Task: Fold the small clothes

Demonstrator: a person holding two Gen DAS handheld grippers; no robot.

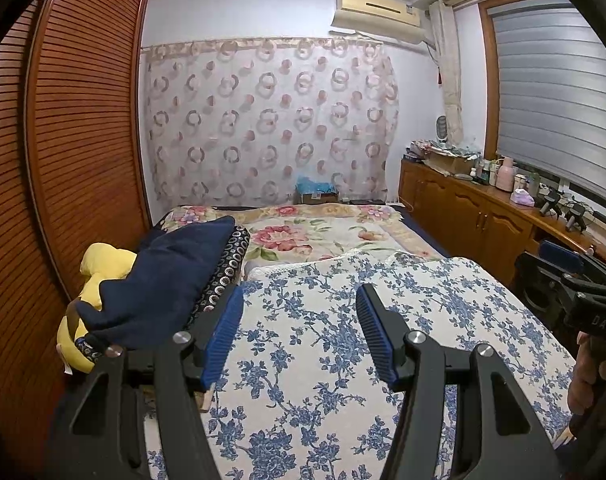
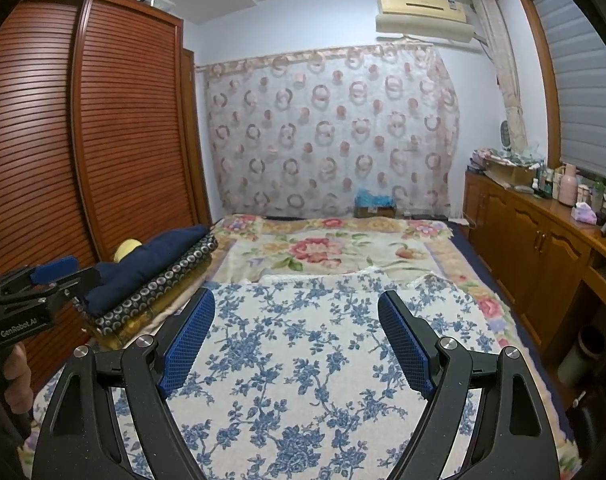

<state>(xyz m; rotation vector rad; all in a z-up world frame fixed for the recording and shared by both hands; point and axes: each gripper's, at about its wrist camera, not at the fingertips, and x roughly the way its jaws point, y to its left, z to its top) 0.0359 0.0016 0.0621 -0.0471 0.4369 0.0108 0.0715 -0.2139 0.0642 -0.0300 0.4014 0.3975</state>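
both grippers (image 1: pixel 299 300) (image 2: pixel 297 304) apart, empty, above blue-flowered cloth (image 1: pixel 343 340), folded stack (image 1: pixel 175 280) at left edge

A white cloth (image 1: pixel 343 340) printed with blue flowers covers the near bed, and beyond it lies a cream blanket (image 1: pixel 315 232) with red and pink blooms. A navy garment (image 1: pixel 171 280) tops a dark fabric (image 1: pixel 231 264) dotted with pale rings (a yellow piece (image 1: pixel 99 268) shows behind). The gripper pads (image 2: pixel 187 340) are blue, the wardrobe (image 2: pixel 103 120) reddish-brown, the curtain (image 2: pixel 331 128) pale with pinkish circles.

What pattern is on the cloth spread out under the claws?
Blue flowers and vines on white cloth, clearest in the right wrist view.
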